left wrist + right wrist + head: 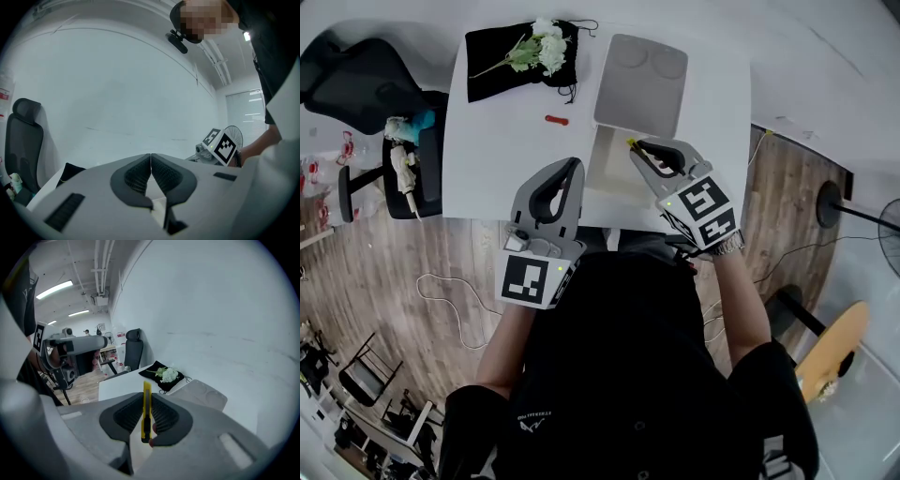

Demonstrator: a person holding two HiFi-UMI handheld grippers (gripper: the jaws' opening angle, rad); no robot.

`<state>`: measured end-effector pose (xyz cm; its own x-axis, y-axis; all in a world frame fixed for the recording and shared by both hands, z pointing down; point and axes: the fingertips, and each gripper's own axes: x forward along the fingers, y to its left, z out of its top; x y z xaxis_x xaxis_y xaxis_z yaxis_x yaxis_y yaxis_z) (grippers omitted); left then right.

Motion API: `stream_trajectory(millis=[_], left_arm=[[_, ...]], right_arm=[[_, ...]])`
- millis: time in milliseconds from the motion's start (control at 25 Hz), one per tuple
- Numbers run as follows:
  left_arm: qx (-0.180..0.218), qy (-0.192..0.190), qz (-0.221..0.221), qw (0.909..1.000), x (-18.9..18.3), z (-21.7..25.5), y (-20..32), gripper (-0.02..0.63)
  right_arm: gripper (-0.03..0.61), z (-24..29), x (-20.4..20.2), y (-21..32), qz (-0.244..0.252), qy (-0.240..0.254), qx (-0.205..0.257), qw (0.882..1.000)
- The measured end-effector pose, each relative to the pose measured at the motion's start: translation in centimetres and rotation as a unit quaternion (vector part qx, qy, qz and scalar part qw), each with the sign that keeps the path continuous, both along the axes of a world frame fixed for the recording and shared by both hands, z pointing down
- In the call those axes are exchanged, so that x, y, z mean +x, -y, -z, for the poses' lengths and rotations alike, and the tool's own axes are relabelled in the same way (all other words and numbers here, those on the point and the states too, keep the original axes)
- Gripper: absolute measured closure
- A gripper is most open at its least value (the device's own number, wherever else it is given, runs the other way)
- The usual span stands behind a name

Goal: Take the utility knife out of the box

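Left gripper [151, 158]: jaws pressed together with nothing between them. It hovers at the near edge of the table [502, 150], just left of the box, apparently parked there so it does not crowd the other tool.

Right gripper [147, 401]: narrow and clamped, its 2 ribbed pads squeezing the utility knife from both sides. It reaches over the right side of the box, tilted toward the far left.

Utility knife [146, 420]: slim and yellow, standing on edge between the pads, 1 end poking past the jaw tips. Holding it by its flat sides probably stops it twisting. It is over the box; whether it has fully cleared the rim cannot be told.

Box [602, 178]: white and open, at the near edge of the table directly in front of the person, within easy reach of both tools.

Red item [556, 119]: small, lying alone on the table farther out and to the left; what it is cannot be made out.

Grey panel [642, 89]: has 2 round dimples and sits just beyond the box; likely its lid, laid back to leave the opening free.

Black cloth [487, 70]: far left of the table, with white flowers [546, 47] lying on it, well apart from the work.

Progress: the knife is gripped; the task looks nearly complete, with setting it down remaining.
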<state>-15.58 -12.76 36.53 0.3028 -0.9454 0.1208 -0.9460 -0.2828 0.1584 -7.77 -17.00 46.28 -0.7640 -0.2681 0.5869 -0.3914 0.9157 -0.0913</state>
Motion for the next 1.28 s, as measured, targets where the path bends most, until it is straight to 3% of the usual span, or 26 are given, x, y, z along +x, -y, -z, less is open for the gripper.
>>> stream_trajectory(millis=[400,800,1280], left_arm=[[0.009,0.009,-0.036,0.9993,1.0,0.7,0.3,0.607],[0.026,0.008,-0.069,0.9972,3.6,1.8,0.7,0.607],[0.035,0.008,-0.066,0.9972,3.8,3.1,-0.3,0.607]], right_arm=[[0.521,7.8,2.9,0.3,-0.084,0.123,0.009,0.989],[0.52,12.0,7.2,-1.3,-0.135,0.182,0.037,0.973],[0.52,13.8,9.1,-3.3,-0.167,0.236,0.038,0.957]])
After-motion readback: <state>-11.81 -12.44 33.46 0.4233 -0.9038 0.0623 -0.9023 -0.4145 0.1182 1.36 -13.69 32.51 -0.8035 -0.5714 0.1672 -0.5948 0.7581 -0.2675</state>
